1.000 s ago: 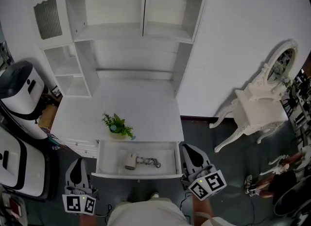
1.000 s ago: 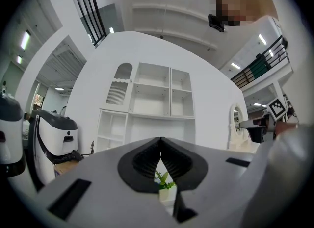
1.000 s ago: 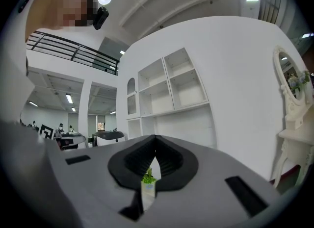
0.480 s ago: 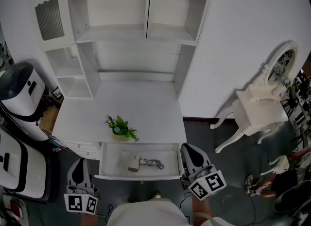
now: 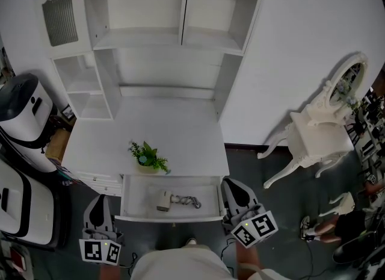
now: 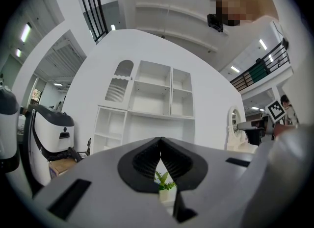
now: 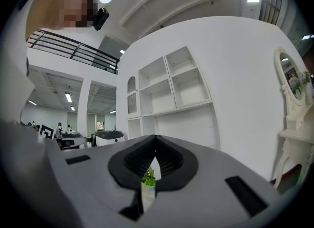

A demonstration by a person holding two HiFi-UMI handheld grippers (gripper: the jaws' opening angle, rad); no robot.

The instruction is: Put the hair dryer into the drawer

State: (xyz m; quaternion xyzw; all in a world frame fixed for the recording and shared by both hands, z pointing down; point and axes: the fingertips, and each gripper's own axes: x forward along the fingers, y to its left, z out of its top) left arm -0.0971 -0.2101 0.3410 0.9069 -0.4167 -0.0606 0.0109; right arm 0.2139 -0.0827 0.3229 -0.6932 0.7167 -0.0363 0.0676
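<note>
The drawer point(image 5: 129, 197) under the white desk point(image 5: 180, 134) stands pulled out. Inside it lies the pale hair dryer point(image 5: 163, 200), its coiled cord point(image 5: 187, 201) trailing to the right. My left gripper point(image 5: 100, 199) hangs low beside the drawer's left front corner, jaws shut and empty. My right gripper point(image 5: 231, 183) sits at the drawer's right front corner, also shut with nothing in it. In the left gripper view the left gripper point(image 6: 160, 139) has its tips pressed together. The right gripper view shows the right gripper point(image 7: 155, 137) closed the same way.
A small potted plant point(image 5: 147, 156) stands on the desk just behind the drawer. Open white shelves point(image 5: 174, 44) rise at the back. White and black machines point(image 5: 24, 113) crowd the left. A white dressing table point(image 5: 322, 143) with a mirror stands at the right.
The head view shifts a little. Both grippers, the drawer and the hair dryer stay where they were.
</note>
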